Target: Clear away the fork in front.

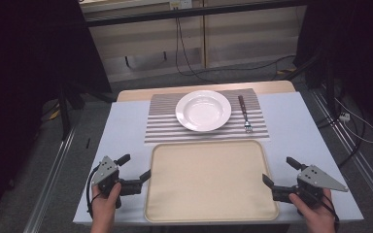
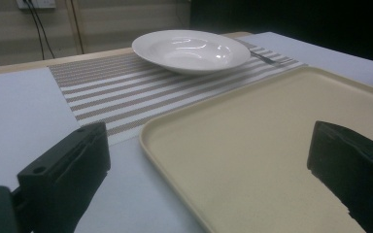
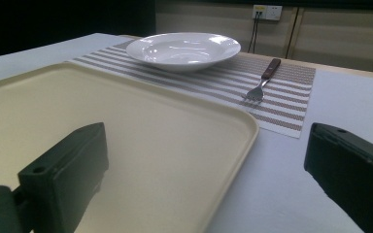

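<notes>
A cream tray (image 1: 209, 182) lies empty at the near middle of the table, its rim also in the left gripper view (image 2: 184, 116) and the right gripper view (image 3: 243, 121). Behind it a white bowl-plate (image 1: 203, 110) (image 2: 190, 49) (image 3: 183, 49) rests on a striped placemat (image 1: 162, 127). A fork (image 1: 245, 116) (image 3: 261, 83) with a brown handle lies on the mat right of the plate. My left gripper (image 1: 135, 167) sits open at the tray's left edge. My right gripper (image 1: 279, 171) sits open at the tray's right edge. Nothing is between either pair of jaws.
The table has a pale blue-white cover (image 1: 296, 126) with a wooden strip at its far edge. Dark curtains flank both sides. Cables (image 1: 184, 53) run along the floor and wall behind the table.
</notes>
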{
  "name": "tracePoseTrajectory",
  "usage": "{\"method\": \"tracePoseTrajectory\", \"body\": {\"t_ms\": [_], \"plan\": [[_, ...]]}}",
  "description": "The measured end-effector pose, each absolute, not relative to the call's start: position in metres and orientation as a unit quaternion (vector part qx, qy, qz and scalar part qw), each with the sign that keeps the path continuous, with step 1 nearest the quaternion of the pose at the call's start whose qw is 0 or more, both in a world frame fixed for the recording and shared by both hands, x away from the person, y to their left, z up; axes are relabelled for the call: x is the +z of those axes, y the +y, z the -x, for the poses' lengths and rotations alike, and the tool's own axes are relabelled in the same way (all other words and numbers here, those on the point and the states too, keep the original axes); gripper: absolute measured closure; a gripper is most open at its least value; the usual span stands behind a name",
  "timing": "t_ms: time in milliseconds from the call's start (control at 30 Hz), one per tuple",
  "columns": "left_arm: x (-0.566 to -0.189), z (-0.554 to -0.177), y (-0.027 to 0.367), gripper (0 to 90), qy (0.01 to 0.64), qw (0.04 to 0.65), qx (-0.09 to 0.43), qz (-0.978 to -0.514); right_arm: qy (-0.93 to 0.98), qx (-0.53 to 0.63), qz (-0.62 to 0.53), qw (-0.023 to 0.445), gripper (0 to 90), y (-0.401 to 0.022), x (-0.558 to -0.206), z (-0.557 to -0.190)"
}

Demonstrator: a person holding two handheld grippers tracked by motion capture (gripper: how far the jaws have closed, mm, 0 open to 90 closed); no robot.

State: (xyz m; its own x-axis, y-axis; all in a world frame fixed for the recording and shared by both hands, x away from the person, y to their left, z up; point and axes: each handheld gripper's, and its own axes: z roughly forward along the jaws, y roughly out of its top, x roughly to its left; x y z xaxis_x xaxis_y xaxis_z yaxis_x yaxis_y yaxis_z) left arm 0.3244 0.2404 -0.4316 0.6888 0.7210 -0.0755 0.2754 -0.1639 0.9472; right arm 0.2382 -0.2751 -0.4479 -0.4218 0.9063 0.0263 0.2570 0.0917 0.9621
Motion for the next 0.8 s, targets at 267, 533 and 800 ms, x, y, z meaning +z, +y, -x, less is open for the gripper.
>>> {"method": "tracePoseTrajectory", "body": {"t_ms": [267, 533, 800], "plan": [[-0.433, -0.327, 0.24, 2.0, 0.333, 0.545, 0.204, -0.742, 0.684, 0.501, -0.423, 0.318, 1.9, -0.271, -0.445, -0.246], [-0.434, -0.327, 0.245, 2.0, 0.337, 0.546, 0.206, -0.739, 0.681, 0.486, -0.436, 0.333, 2.0, -0.274, -0.435, -0.27], [-0.436, -0.328, 0.251, 2.0, 0.344, 0.549, 0.204, -0.734, 0.676, 0.469, -0.454, 0.341, 2.0, -0.278, -0.432, -0.299]]}}
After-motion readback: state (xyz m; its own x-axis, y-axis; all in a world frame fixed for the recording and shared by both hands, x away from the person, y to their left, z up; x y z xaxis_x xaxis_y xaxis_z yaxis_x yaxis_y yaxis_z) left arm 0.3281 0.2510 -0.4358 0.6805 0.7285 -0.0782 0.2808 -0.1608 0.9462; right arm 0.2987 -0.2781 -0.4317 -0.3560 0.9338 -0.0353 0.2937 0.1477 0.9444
